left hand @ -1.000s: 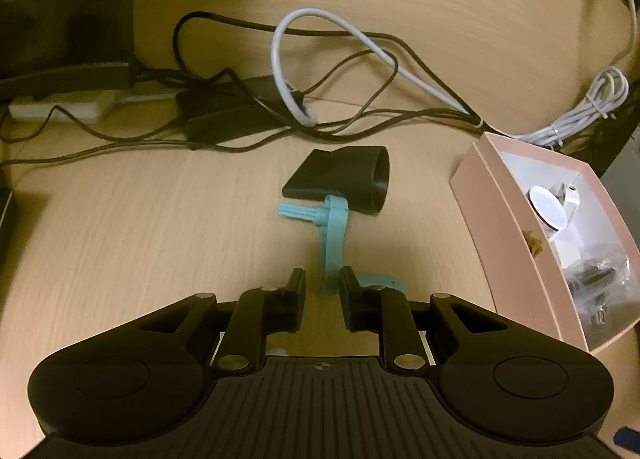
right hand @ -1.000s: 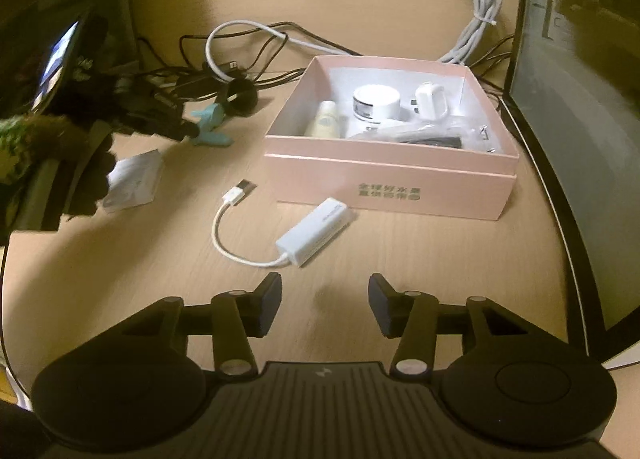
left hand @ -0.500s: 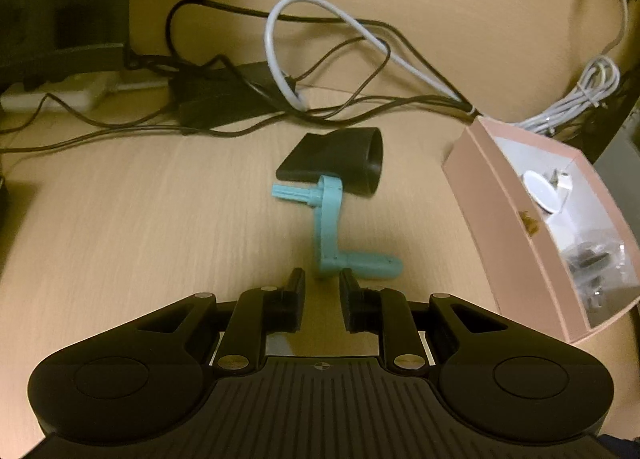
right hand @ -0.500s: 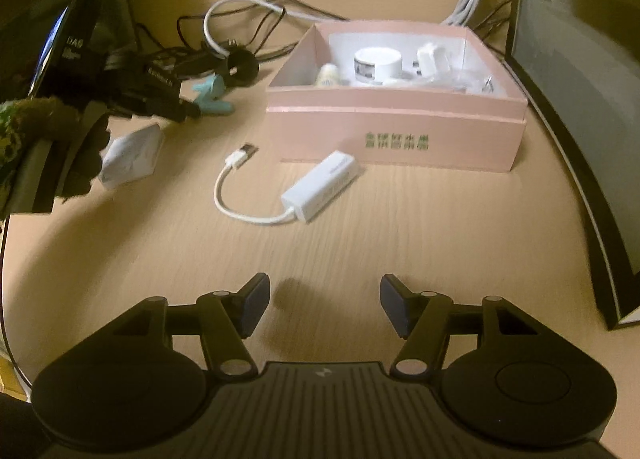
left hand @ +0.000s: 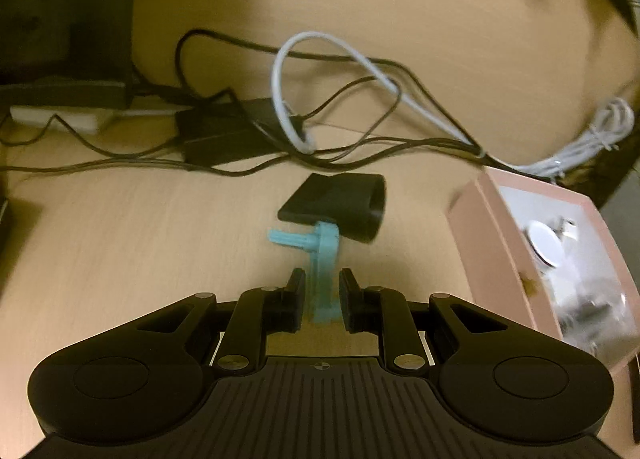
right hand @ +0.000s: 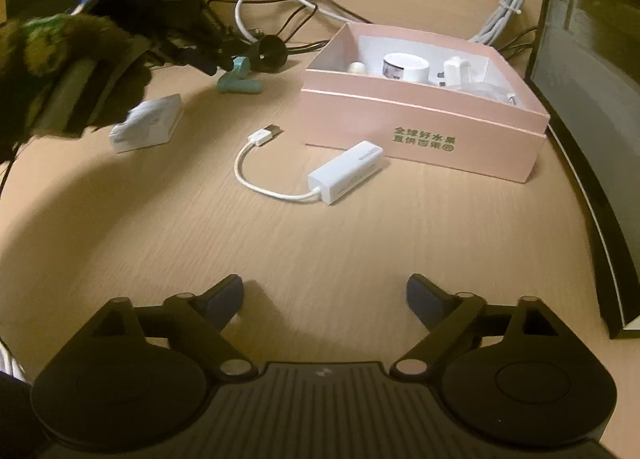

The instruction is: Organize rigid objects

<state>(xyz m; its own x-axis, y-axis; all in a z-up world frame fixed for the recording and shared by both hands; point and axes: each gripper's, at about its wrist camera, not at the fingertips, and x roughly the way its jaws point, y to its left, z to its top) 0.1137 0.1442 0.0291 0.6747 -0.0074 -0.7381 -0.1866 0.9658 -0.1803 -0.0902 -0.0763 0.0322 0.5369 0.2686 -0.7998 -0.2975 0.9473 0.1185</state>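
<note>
The wood-grain worktop point(right hand: 320, 243) fills both views under dim yellow light. At 3 o'clock in the right view a dark monitor point(right hand: 592, 107) stands on it. The pink box point(right hand: 424, 119) sits just left of the monitor at 1 o'clock, with green Chinese print on its front wall that I cannot read; inside are a white jar point(right hand: 405, 66), a white plug point(right hand: 458, 68) and clear wrapping. A tangle of black and white cables point(left hand: 340, 99) lies behind the box and the left claw. The white adapter point(right hand: 346, 172) with its USB lead lies touching the box front, well ahead of the right claw point(right hand: 325, 299), whose jaws are opening wide with nothing between them. A white packet point(right hand: 146, 127) lies at 10 o'clock. The black nozzle point(left hand: 340, 201) lies just past the teal crank point(left hand: 322, 271), touching it. The left claw point(left hand: 321, 295) is nearly closed around the crank's arm; whether the pads press it I cannot tell
</note>
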